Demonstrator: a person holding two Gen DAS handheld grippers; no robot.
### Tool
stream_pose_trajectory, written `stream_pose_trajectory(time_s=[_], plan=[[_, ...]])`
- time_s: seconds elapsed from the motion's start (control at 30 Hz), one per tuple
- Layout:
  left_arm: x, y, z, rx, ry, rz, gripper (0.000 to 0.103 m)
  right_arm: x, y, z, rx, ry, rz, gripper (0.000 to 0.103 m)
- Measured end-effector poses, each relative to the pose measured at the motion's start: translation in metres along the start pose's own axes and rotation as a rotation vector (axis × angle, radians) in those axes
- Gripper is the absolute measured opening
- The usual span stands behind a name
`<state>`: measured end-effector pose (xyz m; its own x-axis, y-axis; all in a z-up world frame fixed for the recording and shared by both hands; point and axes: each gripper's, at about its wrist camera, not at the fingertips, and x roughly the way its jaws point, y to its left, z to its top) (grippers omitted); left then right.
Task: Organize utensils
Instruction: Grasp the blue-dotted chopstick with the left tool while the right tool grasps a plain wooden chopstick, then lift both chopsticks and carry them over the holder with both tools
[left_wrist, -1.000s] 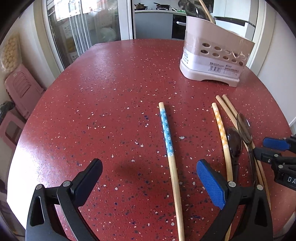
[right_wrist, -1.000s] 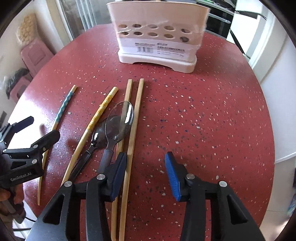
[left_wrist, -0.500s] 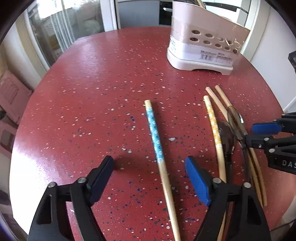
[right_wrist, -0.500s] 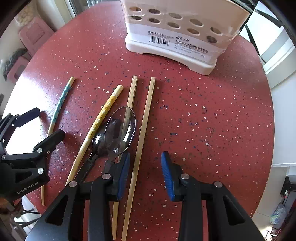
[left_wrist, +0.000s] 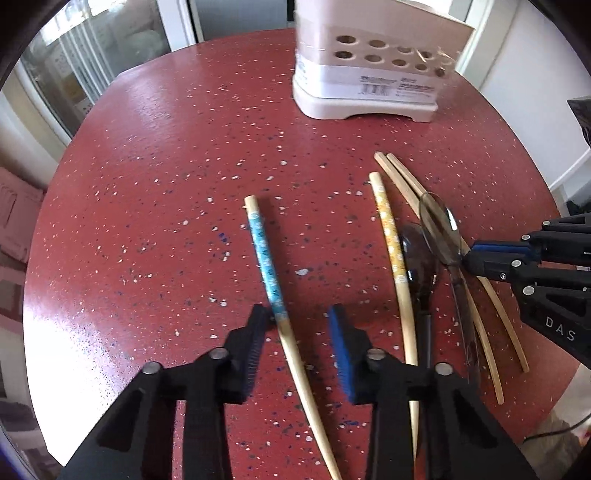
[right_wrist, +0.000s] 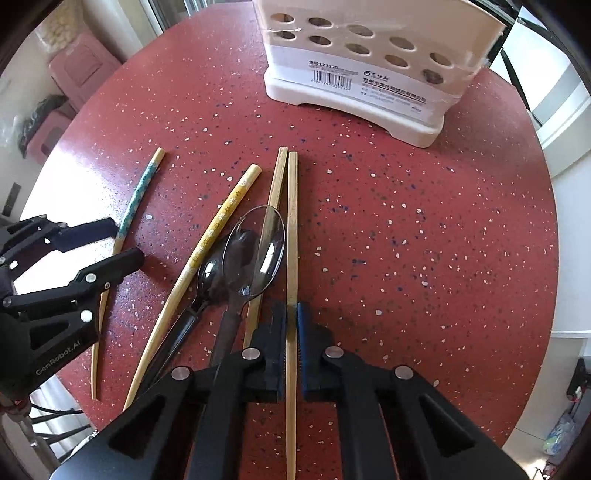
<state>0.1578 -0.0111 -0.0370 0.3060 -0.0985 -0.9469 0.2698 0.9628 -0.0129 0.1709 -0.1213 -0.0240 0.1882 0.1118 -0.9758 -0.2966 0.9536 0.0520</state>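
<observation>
While both claws work the red desk (left_wrist: 155, 155), chopsticks get picked out.
Right claw (right_wrist: 291, 325) clamps a plain chopstick (right_wrist: 292, 229) beside the spoons; left claw (left_wrist: 295, 325), closing, straddles the blue-patterned chopstick (left_wrist: 264, 251), left pad touching.

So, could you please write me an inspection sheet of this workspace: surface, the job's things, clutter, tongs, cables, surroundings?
Surface: round red speckled table, bare at its left side.
Job's things: beige perforated plastic utensil holder; blue-patterned chopstick; yellow-patterned chopstick; two plain bamboo chopsticks; clear plastic spoon lying over a dark spoon.
Clutter: nothing seen.
Tongs: left tongs closing around the blue-patterned chopstick, one pad not yet touching; right tongs shut on one plain bamboo chopstick.
Cables: thin dark cable beyond the table's edge.
Surroundings: pink plastic stools, glass door.
</observation>
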Motion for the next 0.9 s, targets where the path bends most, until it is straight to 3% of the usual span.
stream_pose_trajectory(time_s=[0.03, 0.07, 0.37, 0.67, 0.9], plan=[[-0.001, -0.002, 0.000, 0.005, -0.005, -0.001, 0.038, -0.002, -0.002, -0.002, 0.003, -0.008, 0.008, 0.006], [-0.001, -0.004, -0.001, 0.005, -0.011, 0.000, 0.037, -0.004, -0.005, -0.005, 0.006, -0.016, 0.017, 0.006], [-0.022, -0.002, -0.020, -0.085, -0.181, -0.037, 0.037, -0.032, -0.039, -0.038, 0.036, -0.166, 0.096, 0.006], [-0.076, -0.005, -0.025, -0.108, -0.410, -0.074, 0.037, -0.076, -0.058, -0.066, 0.020, -0.348, 0.172, 0.006], [-0.118, -0.008, -0.014, -0.125, -0.548, -0.094, 0.037, -0.102, -0.050, -0.062, 0.063, -0.457, 0.201, 0.006]])
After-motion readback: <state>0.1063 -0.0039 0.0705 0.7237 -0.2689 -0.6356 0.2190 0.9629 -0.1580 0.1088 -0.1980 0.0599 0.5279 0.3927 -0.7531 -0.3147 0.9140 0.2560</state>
